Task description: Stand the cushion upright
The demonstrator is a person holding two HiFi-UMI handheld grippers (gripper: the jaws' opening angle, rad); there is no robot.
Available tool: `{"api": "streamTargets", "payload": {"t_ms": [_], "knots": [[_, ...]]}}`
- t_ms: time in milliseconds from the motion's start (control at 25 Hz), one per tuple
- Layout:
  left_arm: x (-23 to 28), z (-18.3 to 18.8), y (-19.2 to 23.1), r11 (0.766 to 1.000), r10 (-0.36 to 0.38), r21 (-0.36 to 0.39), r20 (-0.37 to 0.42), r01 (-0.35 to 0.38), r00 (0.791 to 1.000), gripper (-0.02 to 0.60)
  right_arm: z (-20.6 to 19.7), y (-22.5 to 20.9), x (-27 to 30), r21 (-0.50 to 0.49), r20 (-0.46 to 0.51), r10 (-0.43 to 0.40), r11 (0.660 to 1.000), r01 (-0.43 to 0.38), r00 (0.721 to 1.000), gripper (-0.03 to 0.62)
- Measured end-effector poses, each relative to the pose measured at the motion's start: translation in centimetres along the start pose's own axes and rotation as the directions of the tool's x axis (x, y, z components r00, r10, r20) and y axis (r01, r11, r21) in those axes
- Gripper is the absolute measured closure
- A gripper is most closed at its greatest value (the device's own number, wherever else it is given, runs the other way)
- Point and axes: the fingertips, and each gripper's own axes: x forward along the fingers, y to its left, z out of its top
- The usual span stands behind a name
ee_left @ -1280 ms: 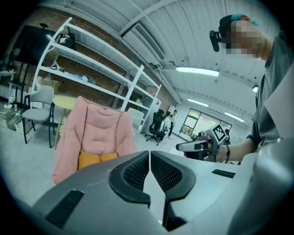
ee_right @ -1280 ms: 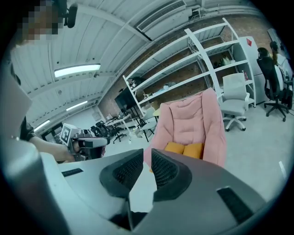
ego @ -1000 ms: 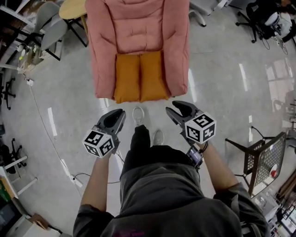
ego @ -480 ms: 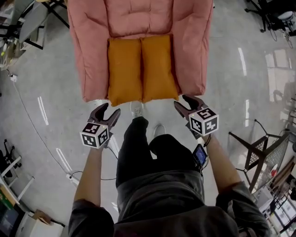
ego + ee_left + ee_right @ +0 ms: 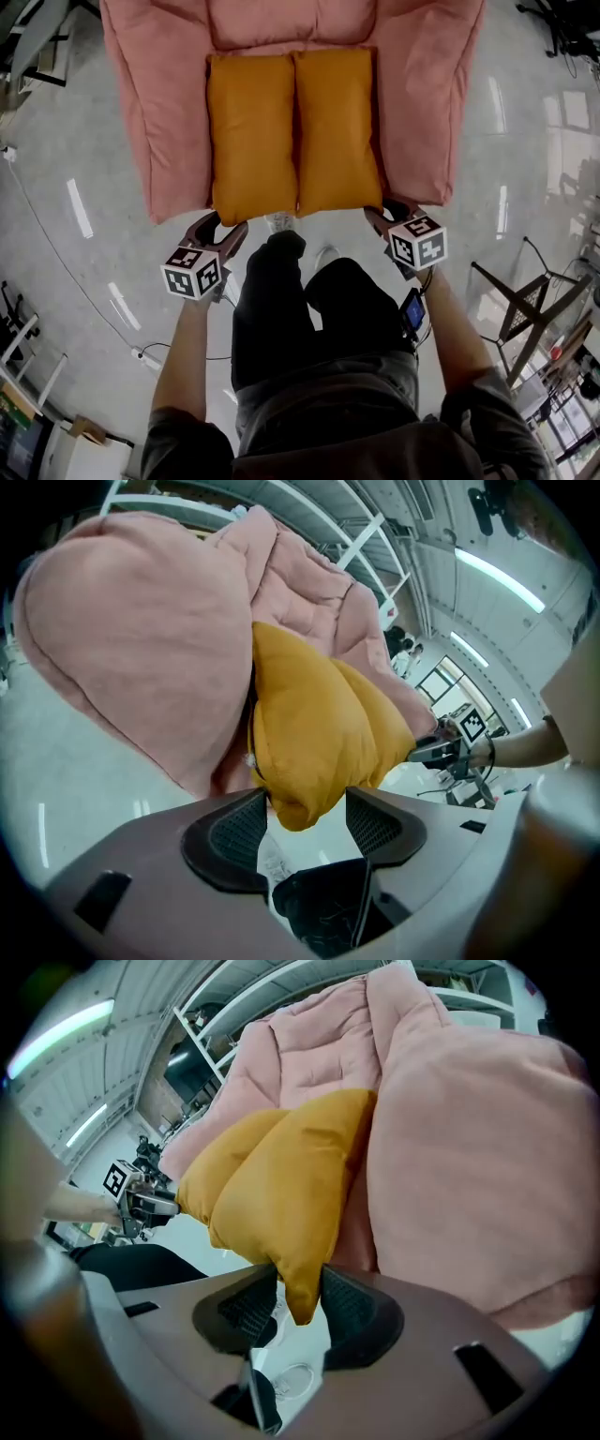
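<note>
An orange cushion [image 5: 295, 131] lies flat on the seat of a pink armchair [image 5: 427, 94], its near edge hanging over the seat front. My left gripper [image 5: 220, 226] is at the cushion's near left corner. In the left gripper view that corner [image 5: 314, 738] dips between the jaws of the left gripper [image 5: 300, 819], which are opening, with a gap beside it. My right gripper [image 5: 389, 211] is at the near right corner. In the right gripper view the corner [image 5: 277, 1180] hangs between the pads of the right gripper [image 5: 298, 1307], which stands open, not visibly pinching.
The person's dark-trousered legs [image 5: 281, 300] and white shoes [image 5: 323, 255] stand on the grey floor right before the chair. A metal-framed chair [image 5: 525, 300] is at the right. A thin cable [image 5: 56, 253] runs over the floor at the left.
Both grippers have come down and forward to the cushion's near corners. The left jaws, shut a second ago, have opened. The armchair now fills more of the head view.
</note>
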Motion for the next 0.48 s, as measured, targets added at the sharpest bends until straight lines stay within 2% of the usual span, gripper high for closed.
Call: {"api": "streamTargets", "payload": {"t_ms": [80, 120, 240, 360, 480], "knots": [[0.1, -0.4, 0.2, 0.999, -0.029, -0.031, -0.013, 0.028, 0.999, 0.339, 0.4, 0.3, 0.4, -0.004, -0.006, 0.006, 1.0, -0.006, 1.0, 0.492], [0.0, -0.5, 0.2, 0.998, -0.045, -0.045, -0.016, 0.044, 0.999, 0.38, 0.7, 0.5, 0.3, -0.001, -0.007, 0.009, 1.0, -0.009, 1.0, 0.513], [-0.3, 0.4, -0.4, 0.994, -0.095, -0.052, -0.001, 0.095, 0.995, 0.484, 1.6, 1.3, -0.6, 0.03, 0.005, 0.029, 0.999, -0.029, 1.0, 0.537], [-1.9, 3.1, -2.1, 0.986, -0.16, -0.039, 0.043, 0.161, 0.986, 0.506, 3.8, 2.1, -2.7, 0.074, 0.051, 0.058, 0.995, -0.061, 0.997, 0.548], [-5.0, 7.4, -4.3, 0.97, -0.234, -0.034, 0.128, 0.24, 0.964, 0.513, 7.4, 3.0, -6.1, 0.114, 0.127, 0.114, 0.985, -0.129, 0.985, 0.553]]}}
